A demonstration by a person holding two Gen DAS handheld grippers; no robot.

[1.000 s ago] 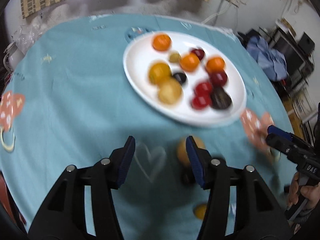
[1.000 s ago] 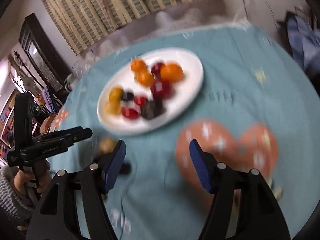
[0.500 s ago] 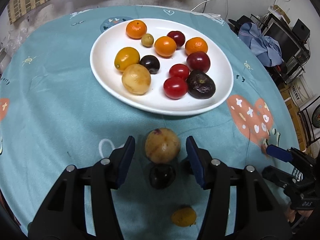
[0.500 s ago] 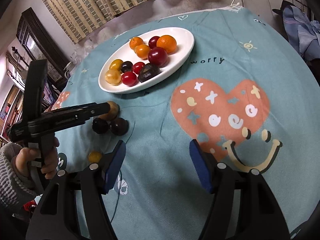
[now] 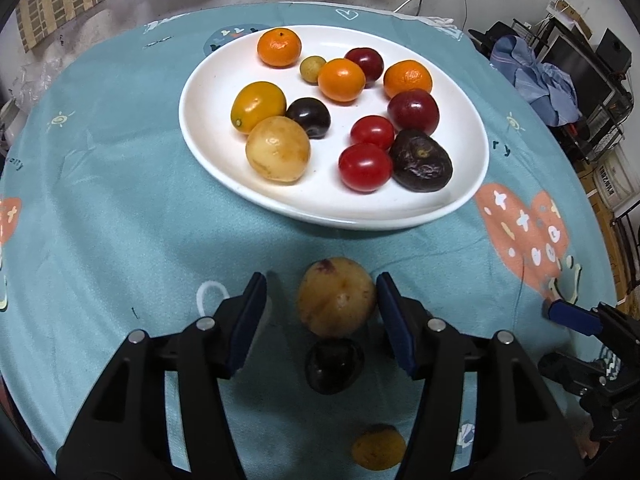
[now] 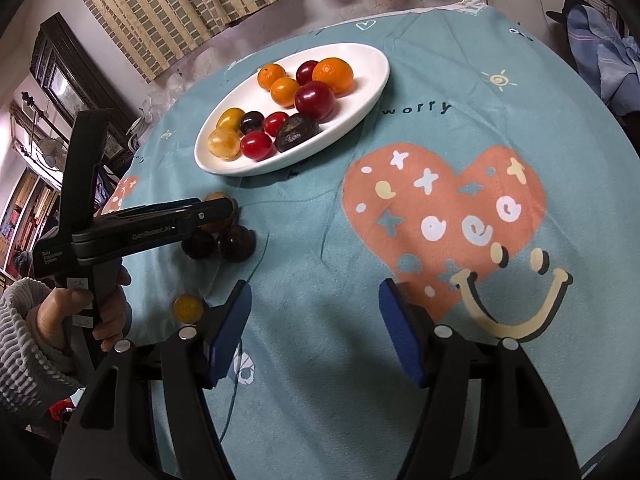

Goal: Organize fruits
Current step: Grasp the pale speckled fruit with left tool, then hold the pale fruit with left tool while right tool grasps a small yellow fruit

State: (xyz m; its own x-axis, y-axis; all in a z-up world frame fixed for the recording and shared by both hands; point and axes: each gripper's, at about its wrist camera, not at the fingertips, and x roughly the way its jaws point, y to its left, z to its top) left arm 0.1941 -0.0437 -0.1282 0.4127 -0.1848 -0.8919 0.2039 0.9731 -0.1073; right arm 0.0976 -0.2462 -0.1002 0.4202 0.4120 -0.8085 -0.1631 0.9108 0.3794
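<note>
- yellow-brown fruit (image 5: 337, 303) lies on the teal tablecloth (image 5: 120, 216) near the white plate (image 5: 460, 200), between the left gripper's (image 5: 320, 312) opening jaws, untouched.
- right gripper (image 6: 316, 332) hangs apart, empty, over the cloth.

Bright even indoor light, sharp centre, fisheye-bent dark edges.

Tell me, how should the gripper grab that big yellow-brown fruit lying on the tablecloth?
Squeeze the yellow-brown fruit across its round middle, coming down from above. The left gripper already straddles it, its opening fingers on either side. Stay on the widest part, since a round fruit may slip out. A dark plum sits just behind, so don't reach deep.
</note>
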